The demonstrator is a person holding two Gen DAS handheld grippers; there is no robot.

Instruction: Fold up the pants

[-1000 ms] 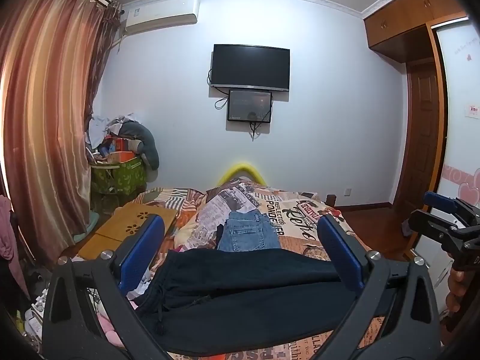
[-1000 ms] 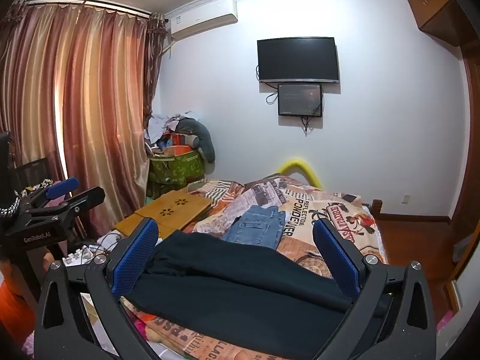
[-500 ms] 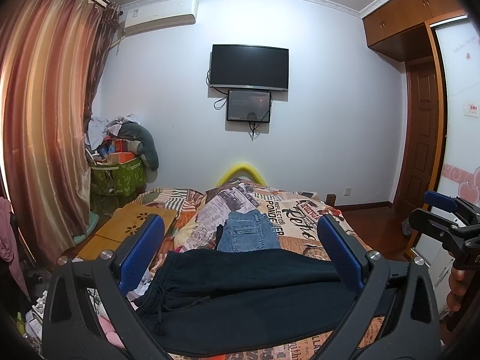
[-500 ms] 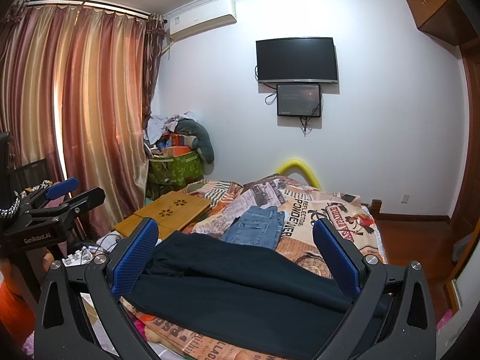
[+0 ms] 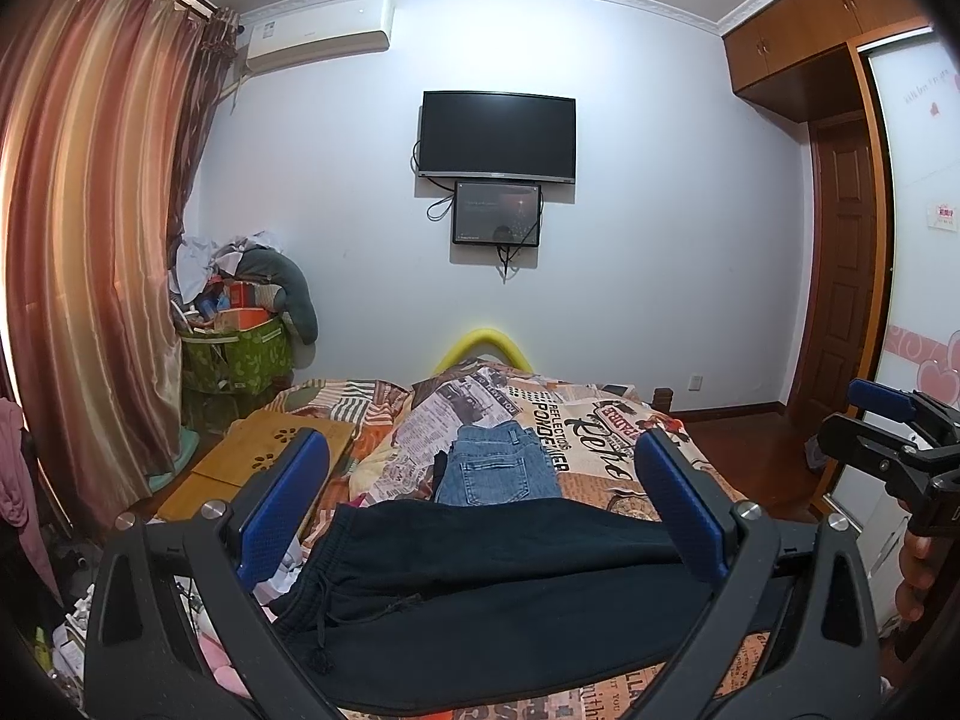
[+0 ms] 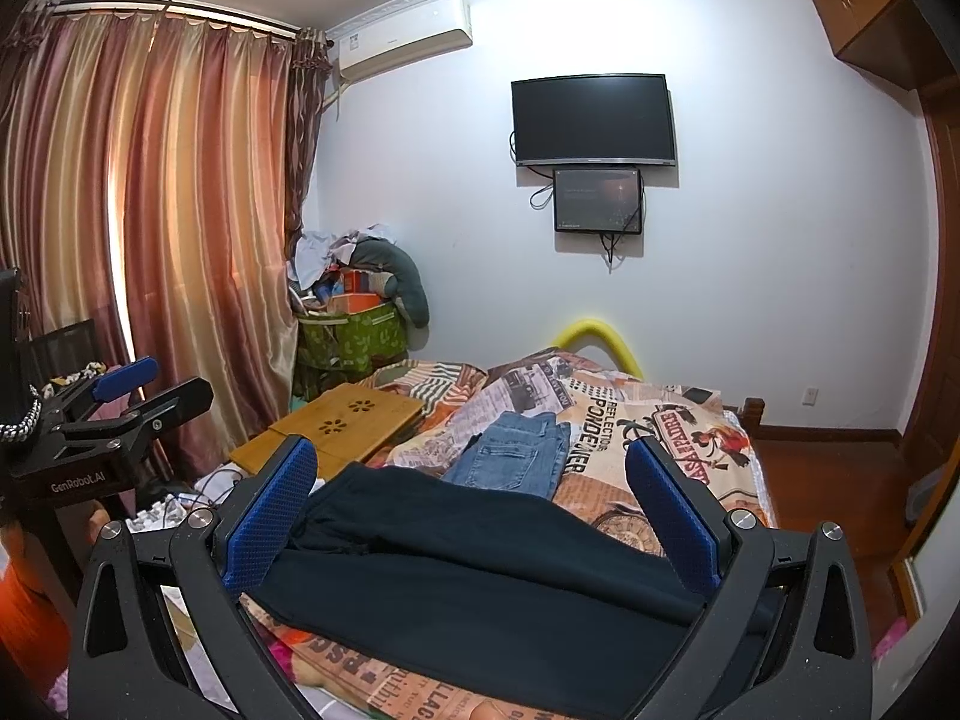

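Black drawstring pants point(image 5: 492, 594) lie flat across the near end of the bed, waistband to the left, legs running right. In the right wrist view the same black pants point(image 6: 480, 570) stretch from left to right. My left gripper point(image 5: 480, 510) hovers above them, open, with nothing between its blue pads. My right gripper point(image 6: 474, 510) is also open and empty over the pants. Folded blue jeans point(image 5: 498, 471) rest on the bedspread just beyond; in the right wrist view the jeans point(image 6: 516, 459) lie behind the black pants.
The bed point(image 5: 600, 432) carries a newspaper-print cover. A wooden lap table point(image 6: 336, 426) sits at its left edge, with a cluttered green bin point(image 6: 354, 336) and curtains point(image 6: 150, 240) beyond. A TV point(image 5: 498, 135) hangs on the far wall. A wooden door point(image 5: 840, 276) stands on the right.
Both views have barely shifted; the grippers hold nearly still above the pants and stay open.
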